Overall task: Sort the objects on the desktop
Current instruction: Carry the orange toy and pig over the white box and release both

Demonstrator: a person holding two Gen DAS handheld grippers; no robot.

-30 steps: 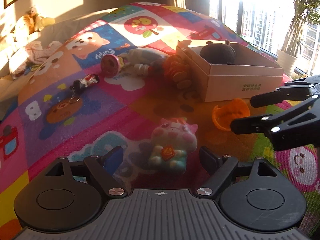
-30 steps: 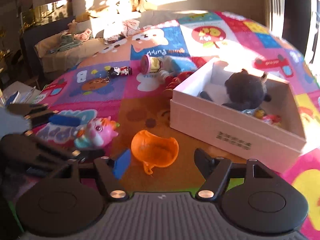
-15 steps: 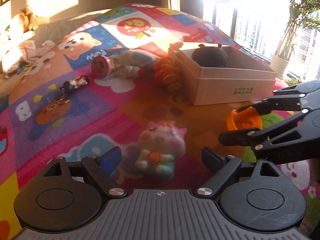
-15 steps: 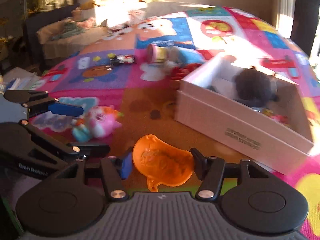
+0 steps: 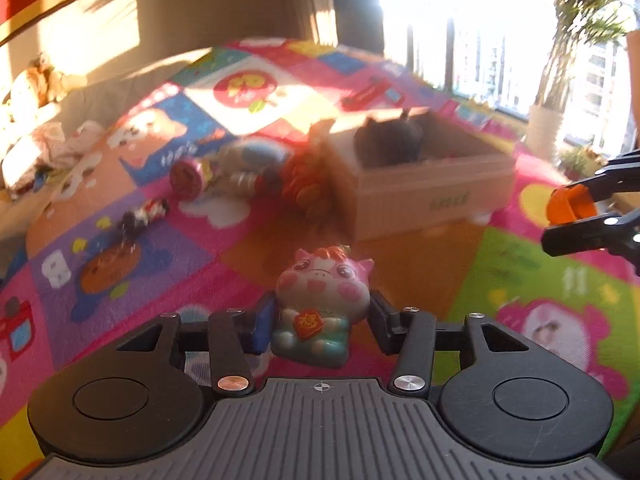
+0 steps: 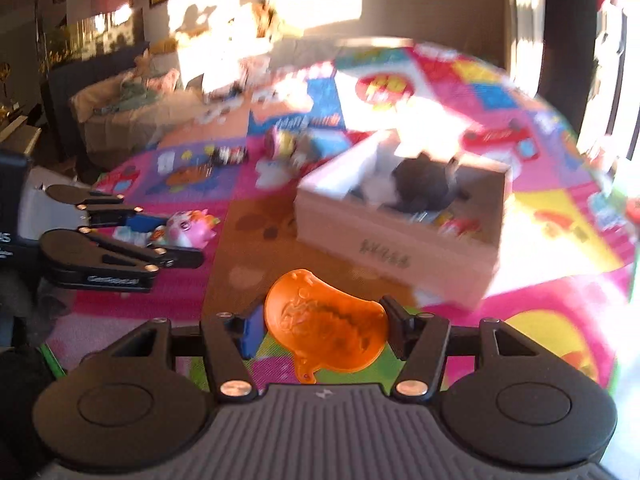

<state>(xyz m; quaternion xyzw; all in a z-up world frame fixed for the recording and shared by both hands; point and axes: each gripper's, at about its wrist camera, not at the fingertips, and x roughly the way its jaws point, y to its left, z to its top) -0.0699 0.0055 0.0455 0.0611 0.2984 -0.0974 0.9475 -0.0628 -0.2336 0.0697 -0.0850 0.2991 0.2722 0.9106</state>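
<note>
Left gripper [image 5: 320, 320]: jaws have just closed on the pink pig figurine [image 5: 320, 296], which a second ago lay free on the play mat [image 5: 520, 264]; it is now pinched between the pads. Right gripper [image 6: 320, 330]: jaws narrowed onto the orange mould [image 6: 326, 336], also clamped. Judgement: both picks done, transfer to the cardboard box [image 5: 432, 196] ahead comes next. Count: two grippers, two held toys, one box holding one dark plush [image 6: 424, 186], blurred toys beyond the left gripper uncountable
</note>
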